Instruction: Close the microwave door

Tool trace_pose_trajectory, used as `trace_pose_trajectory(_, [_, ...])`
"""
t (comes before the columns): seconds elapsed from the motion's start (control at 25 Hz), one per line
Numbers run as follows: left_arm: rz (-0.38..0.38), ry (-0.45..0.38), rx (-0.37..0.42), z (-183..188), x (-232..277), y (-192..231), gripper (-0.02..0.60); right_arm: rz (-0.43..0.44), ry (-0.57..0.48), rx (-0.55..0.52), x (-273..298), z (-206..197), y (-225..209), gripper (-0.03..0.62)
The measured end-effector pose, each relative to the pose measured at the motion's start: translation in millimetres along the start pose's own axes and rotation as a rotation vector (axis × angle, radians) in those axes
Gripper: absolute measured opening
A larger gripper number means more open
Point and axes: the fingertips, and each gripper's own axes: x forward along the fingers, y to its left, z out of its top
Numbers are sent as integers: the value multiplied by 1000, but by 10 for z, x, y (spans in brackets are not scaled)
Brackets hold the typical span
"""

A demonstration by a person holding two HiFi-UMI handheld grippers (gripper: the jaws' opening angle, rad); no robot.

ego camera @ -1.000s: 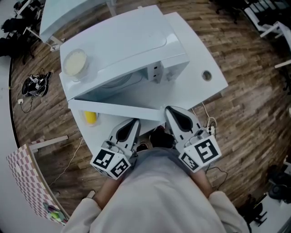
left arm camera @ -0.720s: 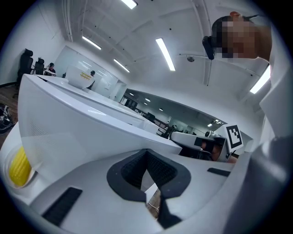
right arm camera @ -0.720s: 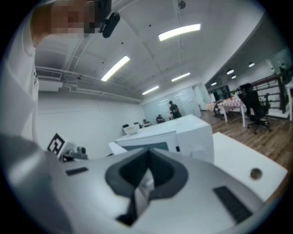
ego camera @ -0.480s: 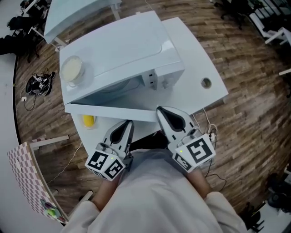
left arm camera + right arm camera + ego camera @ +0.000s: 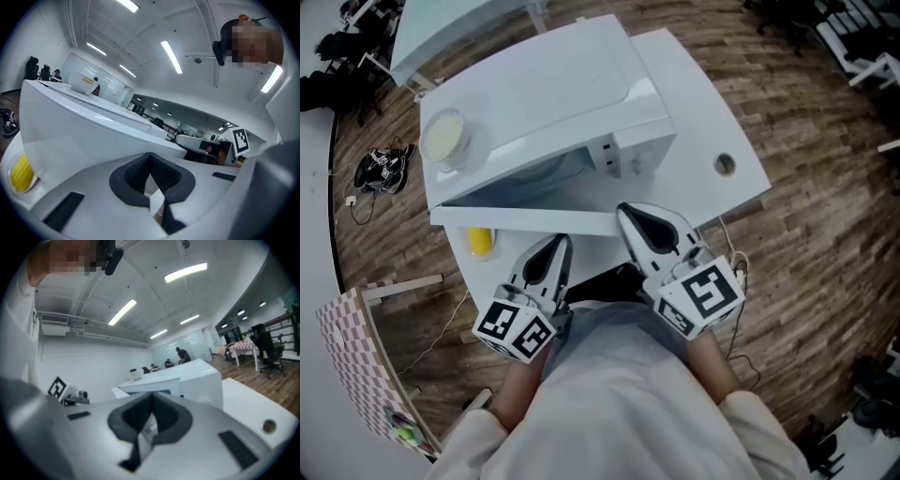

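Note:
A white microwave (image 5: 553, 84) stands on a white table (image 5: 712, 122). Its door (image 5: 525, 220) hangs part open, hinged at the left, with its free end towards me. The cavity (image 5: 539, 173) shows behind it. My right gripper (image 5: 628, 214) is shut, and its tip is at the door's free end; I cannot tell whether they touch. Shut as well, my left gripper (image 5: 558, 242) sits just in front of the door's middle. The left gripper view has that gripper (image 5: 151, 159) under the broad white door (image 5: 84, 136). In the right gripper view, that gripper (image 5: 151, 399) points at the microwave (image 5: 187, 378).
A pale bowl (image 5: 442, 136) sits on top of the microwave at its left. A yellow object (image 5: 478, 241) lies on the table under the open door. The table has a small round hole (image 5: 724, 166) at the right. Wooden floor surrounds the table, and cables (image 5: 380, 173) lie to the left.
The door's free end has swung closer to the microwave front. Both grippers have moved forward with it, the right one staying at the door's free end.

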Motion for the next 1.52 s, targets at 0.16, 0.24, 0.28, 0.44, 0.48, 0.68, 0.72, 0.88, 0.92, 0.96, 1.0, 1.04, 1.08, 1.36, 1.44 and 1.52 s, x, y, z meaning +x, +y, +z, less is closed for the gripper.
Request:
trace_pose_trajectory(0.16, [7,-12,-11,6,4,3,17,3,1,-10,16,7,-7,17])
trace_pose_trajectory(0.24, [7,-14,-14,15,15,2,17,4,4,-14,23,18,-19,17])
trace_pose_trajectory(0.28, [7,-15,-15,18,23,4,17,6,6,-15,28,22,-26,17])
trace_pose_trajectory(0.44, [5,-15,-20,21,52,19,17,9,12,-25,60,27,-56,17])
trace_pose_trajectory(0.48, [4,-16,-23,24,63,21,17,9,12,-25,67,30,-67,17])
trace_pose_trajectory(0.68, [1,-26,-29,31,104,50,17,9,13,-28,113,35,-111,17])
trace_pose_trajectory(0.72, [1,-26,-30,34,110,53,17,10,14,-29,122,36,-117,17])
trace_pose_trajectory(0.88, [-5,-25,-29,43,137,52,17,7,13,-29,142,53,-149,17])
trace_pose_trajectory(0.92, [-6,-25,-29,47,144,53,17,5,13,-29,148,57,-158,17])
trace_pose_trajectory(0.96, [-7,-26,-30,53,150,56,17,4,13,-29,156,61,-166,17])
trace_pose_trajectory(1.0, [-9,-28,-31,58,157,58,17,3,12,-29,163,66,-173,17])
trace_pose_trajectory(1.04, [-11,-30,-32,63,163,60,17,2,10,-28,169,71,-180,17])
trace_pose_trajectory(1.08, [-13,-31,-33,67,169,62,17,1,7,-28,175,76,-187,17])
trace_pose_trajectory(1.36, [-33,-34,-31,68,209,86,17,-11,3,-39,223,86,-229,17])
trace_pose_trajectory(1.44, [-35,-32,-31,81,220,89,17,-17,4,-39,234,98,-244,17])
trace_pose_trajectory(1.52, [-38,-29,-32,97,233,87,17,-21,1,-20,247,114,-267,17])
